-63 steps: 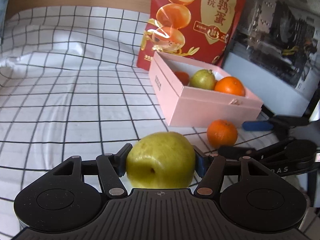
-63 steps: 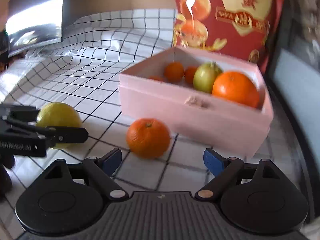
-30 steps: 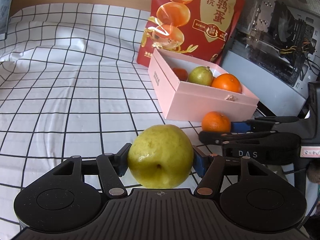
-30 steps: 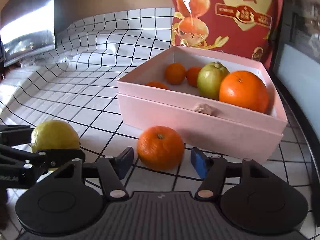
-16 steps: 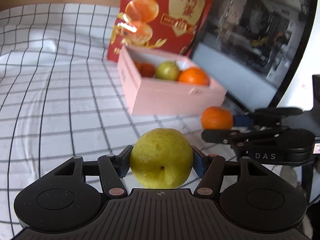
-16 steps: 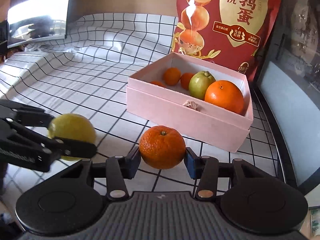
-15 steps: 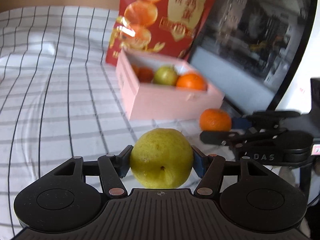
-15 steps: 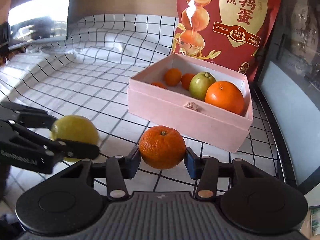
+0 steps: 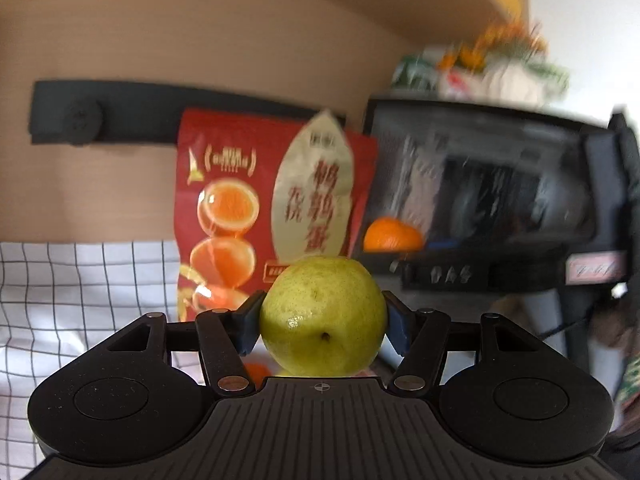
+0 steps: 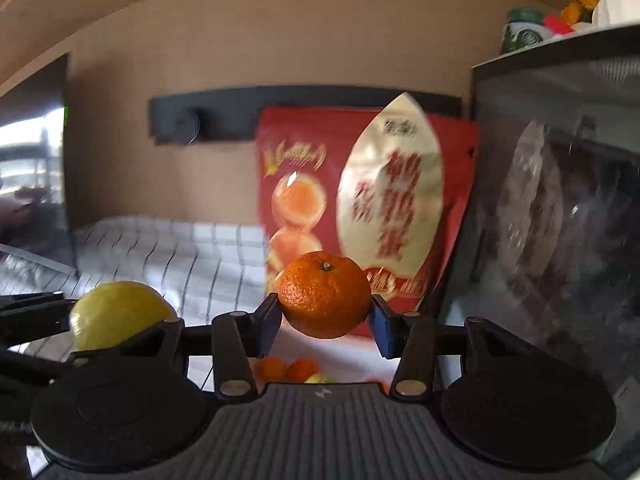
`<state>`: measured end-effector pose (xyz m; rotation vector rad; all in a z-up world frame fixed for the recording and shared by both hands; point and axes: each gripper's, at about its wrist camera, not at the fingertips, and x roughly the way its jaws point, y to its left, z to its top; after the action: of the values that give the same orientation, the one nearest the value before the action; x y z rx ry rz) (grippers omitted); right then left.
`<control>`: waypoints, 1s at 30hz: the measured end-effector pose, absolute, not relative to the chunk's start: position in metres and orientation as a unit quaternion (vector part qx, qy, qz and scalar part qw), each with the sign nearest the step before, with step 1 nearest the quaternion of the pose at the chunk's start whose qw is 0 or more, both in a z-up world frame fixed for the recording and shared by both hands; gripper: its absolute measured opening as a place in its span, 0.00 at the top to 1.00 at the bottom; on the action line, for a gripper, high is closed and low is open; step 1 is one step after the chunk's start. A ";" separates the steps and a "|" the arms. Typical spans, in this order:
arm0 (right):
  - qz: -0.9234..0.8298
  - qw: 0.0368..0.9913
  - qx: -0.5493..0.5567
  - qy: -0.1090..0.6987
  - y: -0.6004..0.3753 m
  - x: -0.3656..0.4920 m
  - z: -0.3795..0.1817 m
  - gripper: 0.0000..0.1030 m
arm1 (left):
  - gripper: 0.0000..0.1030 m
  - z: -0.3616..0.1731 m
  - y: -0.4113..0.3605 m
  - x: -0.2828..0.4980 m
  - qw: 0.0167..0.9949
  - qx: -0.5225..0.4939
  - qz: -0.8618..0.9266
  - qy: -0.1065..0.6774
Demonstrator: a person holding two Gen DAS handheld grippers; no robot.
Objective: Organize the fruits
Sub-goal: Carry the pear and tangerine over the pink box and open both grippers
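My left gripper [image 9: 322, 326] is shut on a yellow-green pear [image 9: 323, 316] and holds it up in the air. My right gripper [image 10: 325, 322] is shut on an orange [image 10: 325, 295], also lifted. In the left wrist view the orange [image 9: 392, 234] shows at the right in the other gripper. In the right wrist view the pear [image 10: 120, 314] shows at the left. The pink box is almost hidden below; only small oranges [image 10: 286, 369] and a green fruit [image 10: 318, 379] in it peek out under the right gripper.
A red snack bag [image 9: 276, 208] stands against the wall behind the box. A dark glass-sided computer case [image 9: 492, 188] stands at the right. A black-and-white checked cloth [image 9: 80, 280] covers the table at the left.
Both grippers have risen and tilted up with their fruit, so the box has dropped out of view below. The right gripper closed on the orange about a second ago.
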<state>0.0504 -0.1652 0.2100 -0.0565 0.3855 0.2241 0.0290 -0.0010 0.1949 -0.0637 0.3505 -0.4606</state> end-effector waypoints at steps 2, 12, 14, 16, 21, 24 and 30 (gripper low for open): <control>0.100 0.973 -0.029 0.205 -0.164 0.062 0.211 0.54 | 0.35 0.180 -0.007 0.047 0.955 -0.015 -0.216 0.202; 0.085 0.959 -0.001 0.271 -0.177 0.104 0.167 0.55 | 0.35 0.102 -0.004 0.107 0.940 -0.052 -0.193 0.277; 0.083 0.957 -0.002 0.276 -0.177 0.109 0.161 0.55 | 0.35 0.100 -0.005 0.114 0.939 -0.051 -0.189 0.282; 0.085 0.956 0.004 0.282 -0.179 0.112 0.157 0.55 | 0.35 0.096 -0.002 0.119 0.937 -0.059 -0.187 0.288; 0.086 0.954 0.002 0.289 -0.175 0.118 0.151 0.55 | 0.35 0.089 -0.009 0.131 0.937 -0.035 -0.158 0.311; 0.087 0.953 -0.006 0.292 -0.172 0.119 0.148 0.55 | 0.35 0.081 -0.013 0.136 0.933 -0.020 -0.155 0.325; 0.083 0.952 -0.006 0.296 -0.169 0.122 0.144 0.55 | 0.35 0.068 -0.020 0.146 0.930 -0.002 -0.142 0.339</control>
<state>0.1217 -0.1693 0.1439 -0.0131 0.6018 0.1690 0.1455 -0.0196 0.0679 -0.0038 0.6944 -0.2902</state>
